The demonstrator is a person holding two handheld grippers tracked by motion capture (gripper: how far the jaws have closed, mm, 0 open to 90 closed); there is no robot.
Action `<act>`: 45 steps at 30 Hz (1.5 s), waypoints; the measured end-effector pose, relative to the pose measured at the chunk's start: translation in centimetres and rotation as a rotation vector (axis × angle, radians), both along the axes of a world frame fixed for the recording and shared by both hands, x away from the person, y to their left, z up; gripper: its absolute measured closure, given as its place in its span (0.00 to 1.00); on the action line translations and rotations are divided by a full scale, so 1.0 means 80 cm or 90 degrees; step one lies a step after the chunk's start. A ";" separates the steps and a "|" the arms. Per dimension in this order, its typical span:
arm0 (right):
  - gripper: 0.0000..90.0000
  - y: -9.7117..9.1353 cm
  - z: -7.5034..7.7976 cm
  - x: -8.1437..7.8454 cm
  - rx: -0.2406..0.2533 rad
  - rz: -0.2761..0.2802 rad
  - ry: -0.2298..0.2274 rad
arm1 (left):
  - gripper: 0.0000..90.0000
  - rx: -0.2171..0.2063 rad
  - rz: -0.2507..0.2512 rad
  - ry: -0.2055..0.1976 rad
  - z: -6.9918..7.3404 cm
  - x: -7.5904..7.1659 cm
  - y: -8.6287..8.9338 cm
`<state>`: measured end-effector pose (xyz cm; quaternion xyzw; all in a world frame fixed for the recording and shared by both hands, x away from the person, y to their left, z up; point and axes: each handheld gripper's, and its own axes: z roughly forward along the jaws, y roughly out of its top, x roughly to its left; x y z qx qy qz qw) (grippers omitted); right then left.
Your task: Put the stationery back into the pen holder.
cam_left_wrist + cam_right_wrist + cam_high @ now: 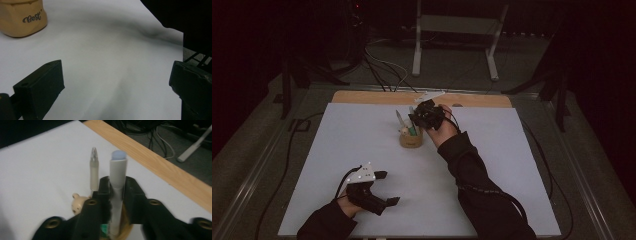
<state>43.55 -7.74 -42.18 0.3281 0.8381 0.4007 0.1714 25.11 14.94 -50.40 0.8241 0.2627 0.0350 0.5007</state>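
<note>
A: What is gripped by the right hand-held gripper [117,195]?

B: A grey, blue-capped marker pen [117,177] is bracketed by its narrowly parted jaws, standing in the tan pen cup [410,139] mid-desk [362,130]; firm contact cannot be confirmed. Placing appears nearly done.

A: Next?

B: Release and a straight lift are called for. The left hand-held gripper [115,85] is held wide open, empty.

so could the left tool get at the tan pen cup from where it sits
Probably yes. The left tool rests open near the table's front edge, and only bare white sheet lies between it and the tan pen cup. The right tool works above the cup and might crowd it.
</note>
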 end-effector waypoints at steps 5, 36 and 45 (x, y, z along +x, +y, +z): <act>0.42 -0.006 0.004 -0.004 0.046 -0.008 -0.006 | 0.00 0.000 -0.003 -0.001 0.000 0.000 0.000; 0.00 -0.067 0.029 -0.073 0.143 0.070 0.003 | 0.00 -0.006 -0.004 -0.004 0.002 -0.001 0.000; 0.00 -0.093 0.003 -0.100 0.154 0.070 -0.007 | 0.00 -0.008 -0.006 -0.005 0.002 -0.002 0.002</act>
